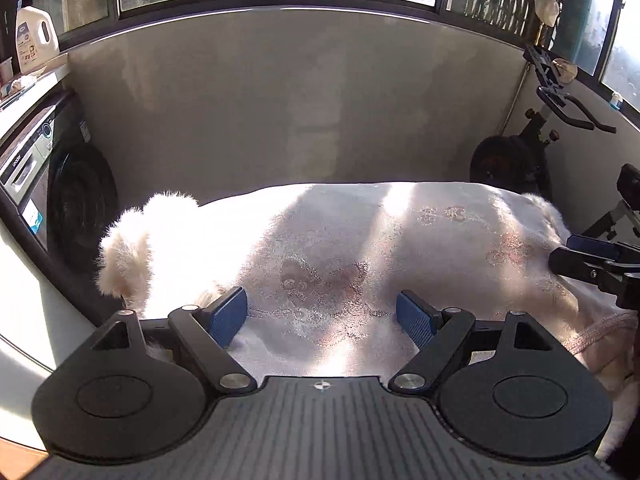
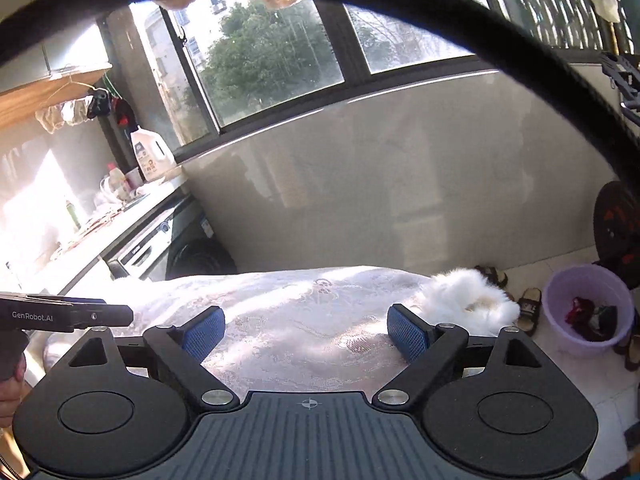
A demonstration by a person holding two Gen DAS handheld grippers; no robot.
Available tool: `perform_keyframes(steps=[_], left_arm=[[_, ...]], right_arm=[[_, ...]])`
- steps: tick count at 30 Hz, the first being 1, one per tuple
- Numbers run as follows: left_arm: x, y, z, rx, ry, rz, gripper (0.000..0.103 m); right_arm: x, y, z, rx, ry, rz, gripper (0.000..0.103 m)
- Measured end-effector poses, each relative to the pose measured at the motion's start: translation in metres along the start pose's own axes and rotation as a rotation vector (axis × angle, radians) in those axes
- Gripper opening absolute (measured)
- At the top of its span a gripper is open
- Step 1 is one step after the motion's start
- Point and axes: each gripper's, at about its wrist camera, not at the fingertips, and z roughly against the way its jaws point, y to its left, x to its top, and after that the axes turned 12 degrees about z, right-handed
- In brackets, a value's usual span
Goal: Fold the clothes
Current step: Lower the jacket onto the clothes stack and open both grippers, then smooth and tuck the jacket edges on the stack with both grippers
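Two hand-held black grippers hang over one pale pink embroidered garment with white fur trim (image 1: 352,248), which lies spread flat across the surface below them and fills the middle of both wrist views. Sunlight falls over it in bright bands. A fluffy white fur cuff (image 1: 128,248) sits at its left end in the left wrist view, and another tuft of white fur (image 2: 468,300) lies at its right end in the right wrist view. What carries the garment is hidden under the cloth.

Behind it stands a plain grey wall (image 1: 280,100) under a row of dark-framed windows (image 2: 272,64). A dark front-loading washing machine (image 1: 76,208) stands at the left under a white bench (image 2: 132,208) crowded with bottles, among them a white detergent jug (image 1: 36,36). A black exercise bike (image 1: 532,148) stands at the right, and a lilac plastic basin (image 2: 588,304) with dark clothes in it sits on the tiled floor beside brown sandals (image 2: 528,304).

The left gripper (image 1: 322,312) has its blue-padded fingers (image 1: 226,314) spread wide apart, low over the cloth, with nothing pinched between them. The right gripper (image 2: 306,330) likewise has its blue fingers (image 2: 406,336) wide apart above the garment, empty. Whether any pad grazes the fabric cannot be told.
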Motion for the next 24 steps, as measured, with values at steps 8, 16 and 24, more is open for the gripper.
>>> perform_keyframes(steps=[8, 16, 24], left_arm=[[-0.036, 0.012, -0.008, 0.017, -0.01, 0.037, 0.091], [-0.049, 0.014, -0.009, 0.033, -0.049, 0.075, 0.094], [-0.047, 0.011, -0.009, 0.044, -0.056, 0.092, 0.096]], right_arm=[[-0.039, 0.034, -0.032, 0.057, 0.15, 0.204, 0.101], [-0.037, 0.04, -0.042, 0.058, 0.167, 0.249, 0.102], [-0.039, 0.04, -0.04, 0.033, 0.149, 0.243, 0.102]])
